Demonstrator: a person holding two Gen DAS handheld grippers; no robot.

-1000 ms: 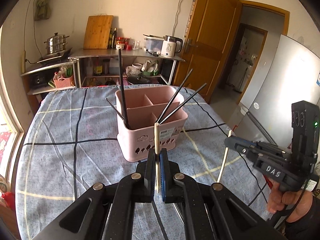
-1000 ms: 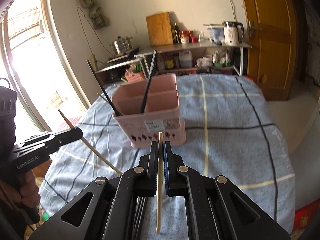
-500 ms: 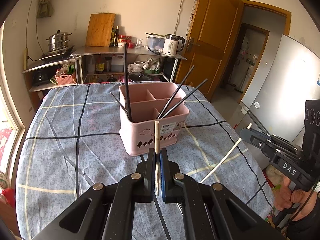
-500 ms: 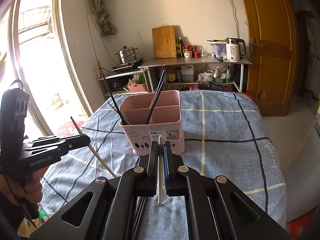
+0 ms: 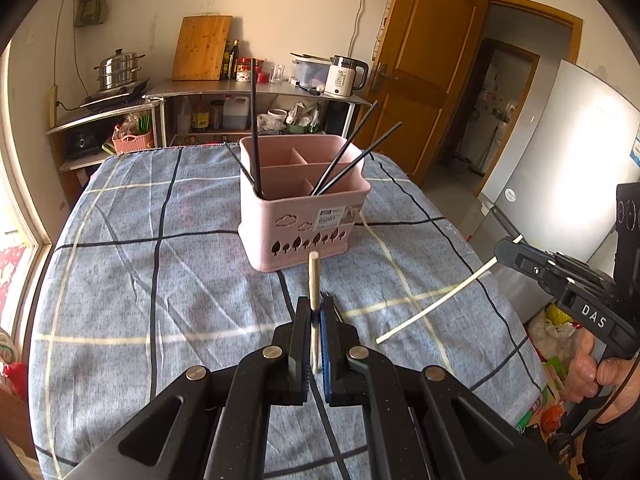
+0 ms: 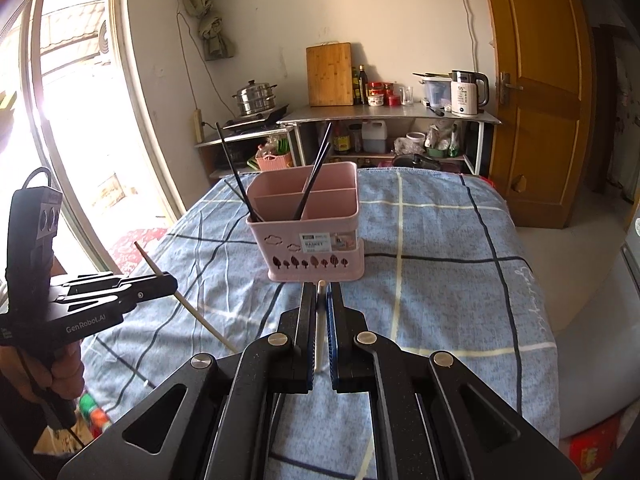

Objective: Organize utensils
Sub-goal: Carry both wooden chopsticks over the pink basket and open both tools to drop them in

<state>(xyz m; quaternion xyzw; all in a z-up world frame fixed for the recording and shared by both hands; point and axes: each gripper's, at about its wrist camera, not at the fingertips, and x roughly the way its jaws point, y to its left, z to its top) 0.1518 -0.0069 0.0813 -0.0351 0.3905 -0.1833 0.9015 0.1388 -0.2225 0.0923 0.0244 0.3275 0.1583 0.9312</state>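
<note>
Jaws of both grippers clamp a pale chopstick (image 5: 313, 280) each — pink caddy (image 5: 300, 216) ahead.

Left gripper (image 5: 315, 316) and right gripper (image 6: 320, 300) held level, jaws clamped nearly together

Utensil caddy (image 5: 304, 216) sits mid-table on the cloth-covered table (image 5: 160, 280); dark chopsticks (image 5: 255, 128) stand in its near compartments, two leaning left, two leaning right. Left gripper (image 5: 315, 312) is near side, in front of the caddy, clamped on a light chopstick (image 5: 313, 280). Right gripper (image 6: 321, 300) is also near side, gripping another chopstick (image 6: 319, 328). Behind the table: shelf rack (image 6: 392, 114) against the far wall, kettle (image 6: 466, 92) on its right end, cutting board (image 6: 329, 74) on its left end, leaning on the wall. Door (image 6: 532, 92) far right.
</note>
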